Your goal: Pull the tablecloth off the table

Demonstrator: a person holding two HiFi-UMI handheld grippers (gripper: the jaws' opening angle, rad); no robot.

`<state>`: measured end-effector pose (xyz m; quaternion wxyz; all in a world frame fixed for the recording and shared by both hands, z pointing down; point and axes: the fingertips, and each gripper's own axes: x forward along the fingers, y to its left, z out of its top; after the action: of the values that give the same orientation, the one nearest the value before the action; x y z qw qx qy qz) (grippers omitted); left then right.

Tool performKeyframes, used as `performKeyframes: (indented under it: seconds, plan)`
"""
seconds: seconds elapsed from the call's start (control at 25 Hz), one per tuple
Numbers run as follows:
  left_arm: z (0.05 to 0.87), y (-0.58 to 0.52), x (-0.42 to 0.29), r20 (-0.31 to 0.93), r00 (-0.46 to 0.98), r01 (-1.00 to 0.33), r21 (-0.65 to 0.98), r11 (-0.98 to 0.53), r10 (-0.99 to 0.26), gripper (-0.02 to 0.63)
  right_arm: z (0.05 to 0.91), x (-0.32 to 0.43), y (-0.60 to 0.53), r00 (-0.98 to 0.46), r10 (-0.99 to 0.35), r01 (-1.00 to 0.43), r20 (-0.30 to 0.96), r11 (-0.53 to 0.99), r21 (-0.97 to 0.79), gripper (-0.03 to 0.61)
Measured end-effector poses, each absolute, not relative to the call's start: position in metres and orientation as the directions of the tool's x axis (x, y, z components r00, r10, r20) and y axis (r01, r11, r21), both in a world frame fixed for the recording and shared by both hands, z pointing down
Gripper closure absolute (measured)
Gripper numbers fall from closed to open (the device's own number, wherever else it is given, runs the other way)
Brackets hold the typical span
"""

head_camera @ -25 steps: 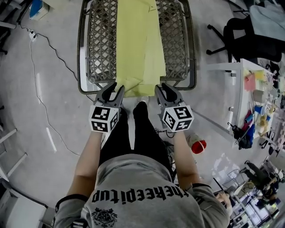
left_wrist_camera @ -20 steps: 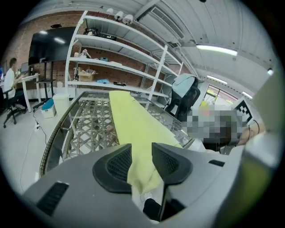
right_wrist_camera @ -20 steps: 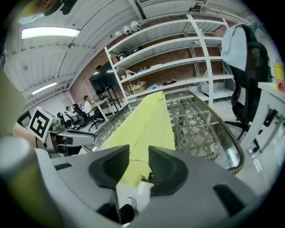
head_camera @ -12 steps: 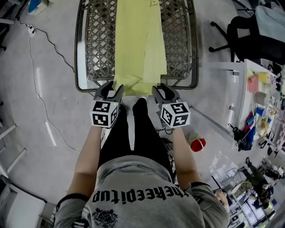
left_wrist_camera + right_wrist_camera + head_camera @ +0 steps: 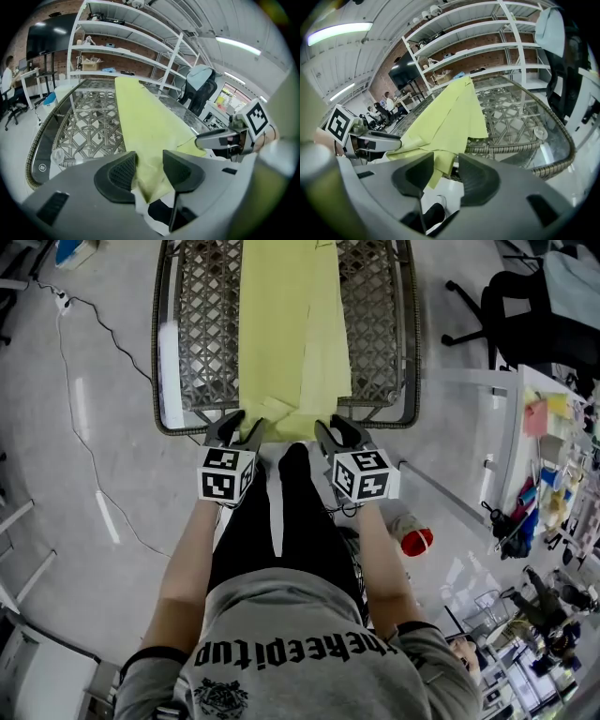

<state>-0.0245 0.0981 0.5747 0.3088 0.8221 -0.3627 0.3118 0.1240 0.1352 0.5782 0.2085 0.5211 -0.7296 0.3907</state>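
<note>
A pale yellow tablecloth (image 5: 291, 324) lies folded lengthwise down the middle of a wicker-and-glass table (image 5: 164, 381), and its near end hangs crumpled over the front edge. My left gripper (image 5: 242, 423) is at the cloth's left corner and my right gripper (image 5: 335, 425) at its right corner. In the left gripper view the cloth (image 5: 145, 126) hangs loose between the jaws of the left gripper (image 5: 149, 164). In the right gripper view a flap of cloth (image 5: 450, 117) droops between the jaws of the right gripper (image 5: 446, 164) with a gap beside it. Both pairs of jaws have just been opening.
The person's dark-trousered legs (image 5: 281, 512) stand right behind the table's front edge. A black office chair (image 5: 525, 306) and a cluttered white desk (image 5: 539, 437) are at the right. A cable (image 5: 94, 324) runs across the floor at the left. Shelving (image 5: 117, 42) stands beyond the table.
Both grippers have sunk and tipped further down at the table's front edge. Their jaws stand wider apart. The cloth's near end stays draped over the edge between them.
</note>
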Motion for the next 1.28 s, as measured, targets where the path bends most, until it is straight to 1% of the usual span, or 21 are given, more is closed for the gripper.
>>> performKeyframes:
  seconds: [0.2, 0.32, 0.44, 0.52, 0.6, 0.64, 0.84, 1.04, 1.28]
  plan:
    - [0.58, 0.096, -0.024, 0.743, 0.534, -0.793, 0.276, -0.543, -0.403, 0.427, 0.582, 0.126, 0.132, -0.35, -0.598, -0.929, 0.721, 0.124, -0.347, 0.423]
    - [0.58, 0.095, -0.024, 0.747, 0.524, -0.796, 0.258, -0.548, -0.409, 0.453, 0.582, 0.127, 0.131, -0.35, -0.588, -0.93, 0.729, 0.127, -0.344, 0.443]
    - [0.58, 0.095, -0.021, 0.755, 0.528, -0.792, 0.272, -0.546, -0.389, 0.497, 0.584, 0.124, 0.13, -0.352, -0.571, -0.932, 0.741, 0.143, -0.332, 0.472]
    - [0.581, 0.095, -0.018, 0.766, 0.526, -0.789, 0.278, -0.548, -0.37, 0.525, 0.584, 0.12, 0.129, -0.357, -0.565, -0.932, 0.744, 0.156, -0.329, 0.503]
    - [0.583, 0.096, -0.015, 0.778, 0.52, -0.783, 0.267, -0.562, -0.354, 0.552, 0.583, 0.117, 0.127, -0.365, -0.565, -0.928, 0.74, 0.16, -0.336, 0.552]
    - [0.583, 0.095, -0.014, 0.782, 0.517, -0.778, 0.26, -0.572, -0.348, 0.561, 0.582, 0.116, 0.126, -0.365, -0.568, -0.928, 0.738, 0.157, -0.338, 0.558]
    - [0.578, 0.101, -0.015, 0.787, 0.526, -0.761, 0.265, -0.593, -0.322, 0.574, 0.571, 0.116, 0.131, -0.365, -0.595, -0.923, 0.716, 0.129, -0.363, 0.561]
    - [0.57, 0.116, -0.02, 0.784, 0.545, -0.738, 0.278, -0.615, -0.298, 0.575, 0.558, 0.112, 0.144, -0.381, -0.601, -0.917, 0.702, 0.15, -0.37, 0.561]
    - [0.557, 0.142, -0.029, 0.769, 0.579, -0.705, 0.307, -0.639, -0.27, 0.575, 0.541, 0.102, 0.169, -0.385, -0.622, -0.911, 0.682, 0.139, -0.388, 0.563]
